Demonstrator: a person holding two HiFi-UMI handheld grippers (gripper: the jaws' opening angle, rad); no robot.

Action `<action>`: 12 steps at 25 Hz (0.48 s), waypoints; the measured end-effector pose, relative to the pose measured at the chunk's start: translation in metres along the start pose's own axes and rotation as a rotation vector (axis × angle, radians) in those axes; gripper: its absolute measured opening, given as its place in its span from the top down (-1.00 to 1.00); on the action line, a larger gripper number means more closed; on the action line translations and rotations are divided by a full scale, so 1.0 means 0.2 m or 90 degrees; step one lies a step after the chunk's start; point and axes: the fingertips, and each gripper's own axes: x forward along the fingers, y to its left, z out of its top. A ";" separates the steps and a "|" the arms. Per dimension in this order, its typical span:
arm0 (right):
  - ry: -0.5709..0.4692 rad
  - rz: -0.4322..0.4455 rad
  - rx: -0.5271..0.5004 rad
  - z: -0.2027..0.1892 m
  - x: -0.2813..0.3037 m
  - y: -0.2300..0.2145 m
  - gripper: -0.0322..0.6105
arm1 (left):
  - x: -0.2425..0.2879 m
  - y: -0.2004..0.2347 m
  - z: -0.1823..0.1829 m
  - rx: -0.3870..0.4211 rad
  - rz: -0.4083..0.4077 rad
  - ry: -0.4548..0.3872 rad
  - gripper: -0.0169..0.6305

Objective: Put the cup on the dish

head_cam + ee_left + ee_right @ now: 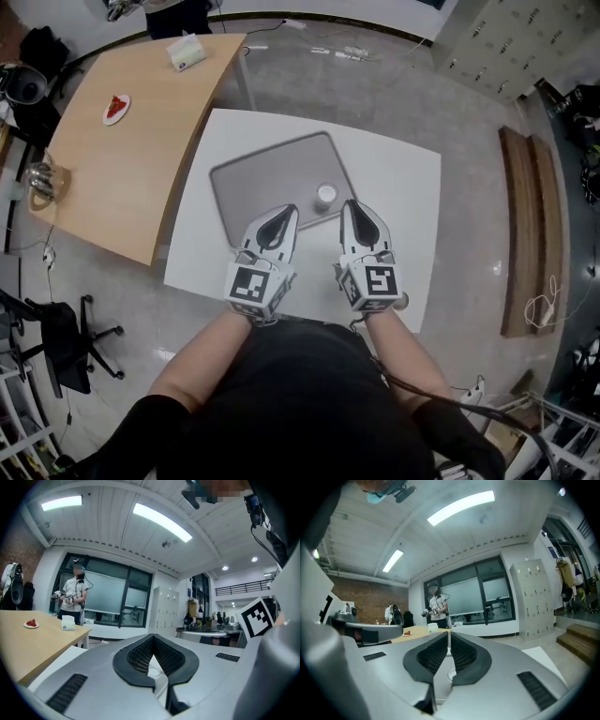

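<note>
Both hands held side by side over the near edge of the white table [403, 187].
The left gripper [284, 217] and right gripper [354, 208] point forward, jaws closed together and empty. The cup [326, 194] stands at the grey tray's [253, 183] near right corner, just ahead.

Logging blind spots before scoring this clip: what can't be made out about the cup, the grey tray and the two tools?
Cup: too small in the head view to see inside; the right gripper view shows only a rim sliver below the right tool.
Grey tray: near edge hidden by the left tool in the head view.
Left gripper view: pale shape behind the jaws, unidentifiable.
</note>
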 end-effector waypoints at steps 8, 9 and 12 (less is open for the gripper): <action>-0.065 -0.015 -0.057 0.32 -0.32 0.09 0.86 | -0.11 -0.23 0.21 0.006 -0.051 -0.047 0.93; -0.066 -0.018 -0.062 0.33 -0.35 0.10 0.86 | -0.12 -0.25 0.22 0.005 -0.054 -0.047 0.93; -0.064 -0.021 -0.068 0.35 -0.40 0.13 0.86 | -0.15 -0.29 0.23 0.003 -0.060 -0.050 0.93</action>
